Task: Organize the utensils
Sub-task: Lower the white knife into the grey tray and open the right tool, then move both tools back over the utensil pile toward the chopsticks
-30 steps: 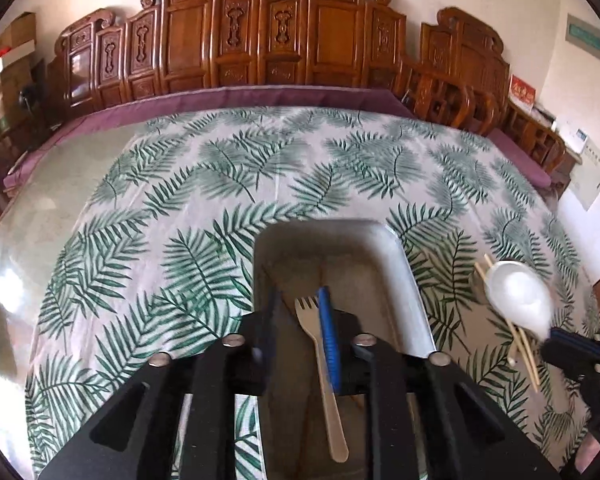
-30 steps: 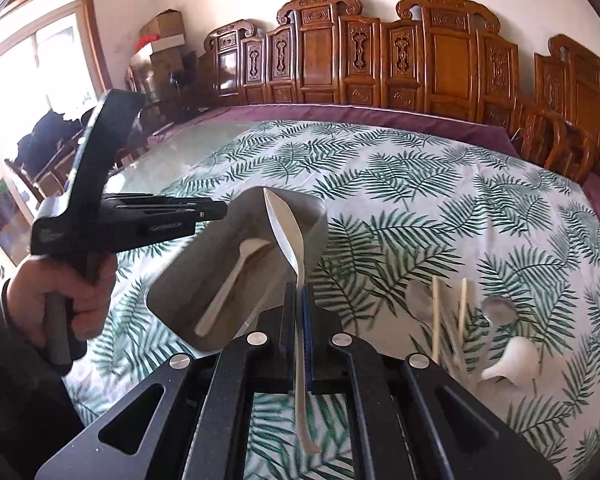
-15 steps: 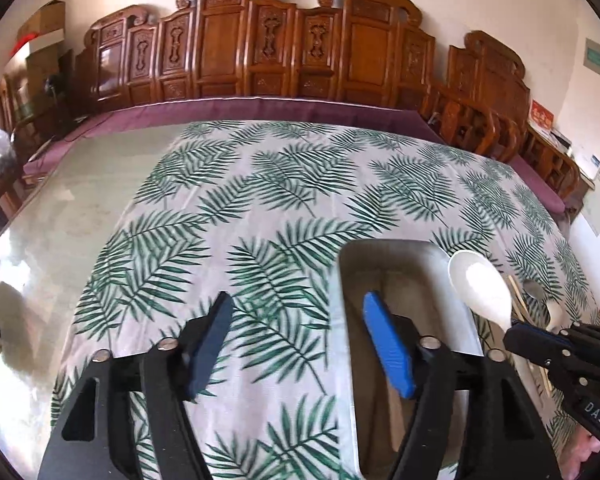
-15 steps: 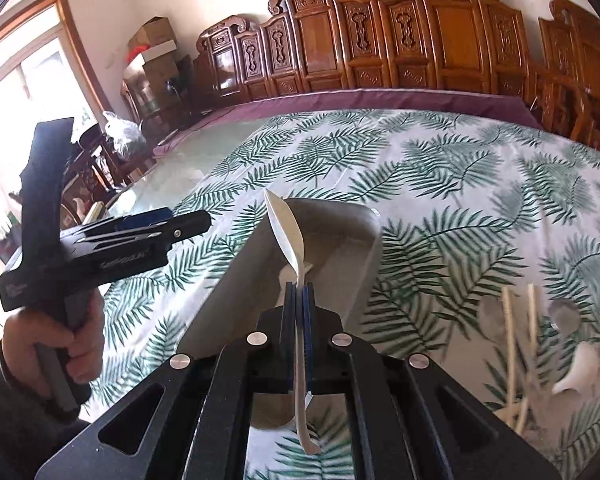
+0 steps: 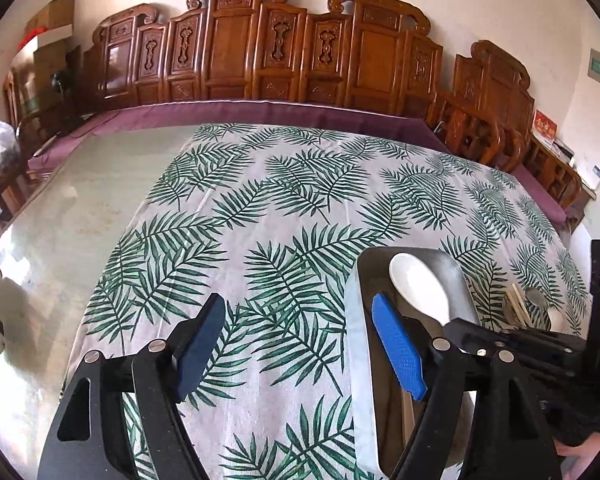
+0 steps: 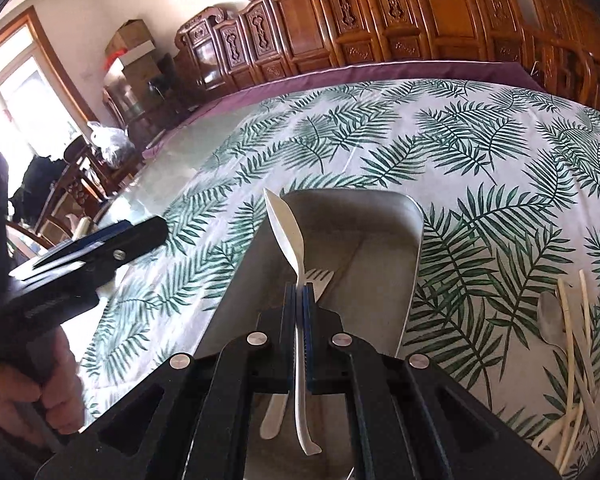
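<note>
Daylight, bright overall. Source is the window (image 6: 24,108) at 9 o'clock in the right wrist view, blown out to white. Glare sheet on the bare glass tabletop (image 5: 60,216) at 9 o'clock in the left wrist view, washed out and reflective. Shadows are soft, no hard edges. Heavy fisheye: the carved wooden chairs (image 5: 300,52) bow across 12 o'clock, black vignette in all corners. Centre is sharp in both views; detail softens toward the rims.
</note>
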`<action>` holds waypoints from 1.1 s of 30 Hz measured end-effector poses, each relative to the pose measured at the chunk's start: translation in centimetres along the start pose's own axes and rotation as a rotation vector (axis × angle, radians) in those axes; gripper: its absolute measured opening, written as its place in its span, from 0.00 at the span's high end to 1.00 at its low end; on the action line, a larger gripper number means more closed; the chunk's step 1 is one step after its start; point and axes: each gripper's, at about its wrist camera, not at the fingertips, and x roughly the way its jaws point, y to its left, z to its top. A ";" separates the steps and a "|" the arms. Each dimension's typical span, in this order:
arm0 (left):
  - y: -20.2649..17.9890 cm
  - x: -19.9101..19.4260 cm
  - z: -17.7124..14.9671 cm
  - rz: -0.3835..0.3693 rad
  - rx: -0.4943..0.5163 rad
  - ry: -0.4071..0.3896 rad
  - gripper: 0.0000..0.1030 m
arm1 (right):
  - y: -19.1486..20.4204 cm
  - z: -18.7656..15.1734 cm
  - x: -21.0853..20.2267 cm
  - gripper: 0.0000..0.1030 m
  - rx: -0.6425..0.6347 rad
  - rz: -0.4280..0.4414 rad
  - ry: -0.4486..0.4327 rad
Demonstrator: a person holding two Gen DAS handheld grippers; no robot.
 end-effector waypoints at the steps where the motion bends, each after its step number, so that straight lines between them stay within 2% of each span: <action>1: -0.1 0.0 0.0 0.000 0.002 -0.001 0.29 | -0.1 -0.1 0.2 0.96 0.000 -0.006 0.004; 8: -0.6 0.0 -0.1 0.000 0.017 0.001 0.29 | -0.2 -1.0 -0.1 0.92 -0.056 -0.005 -0.007; 14: -1.6 -0.1 -0.1 -0.009 0.033 -0.002 0.29 | -1.6 -0.9 -3.1 0.92 -0.065 0.004 -0.056; 19: -3.1 -0.4 -0.2 -0.021 0.054 -0.012 0.29 | -4.0 -2.2 -8.6 0.92 -0.111 -0.058 -0.121; 26: -6.9 -1.0 -0.5 -0.067 0.107 -0.025 0.29 | -10.8 -4.6 -14.9 0.92 -0.119 -0.233 -0.157; 29: -8.4 -1.3 -0.8 -0.096 0.124 -0.032 0.29 | -13.5 -5.6 -16.2 0.83 -0.096 -0.286 -0.168; 33: -10.9 -1.4 -1.5 -0.129 0.154 -0.029 0.29 | -17.0 -7.1 -16.6 0.78 -0.036 -0.334 -0.176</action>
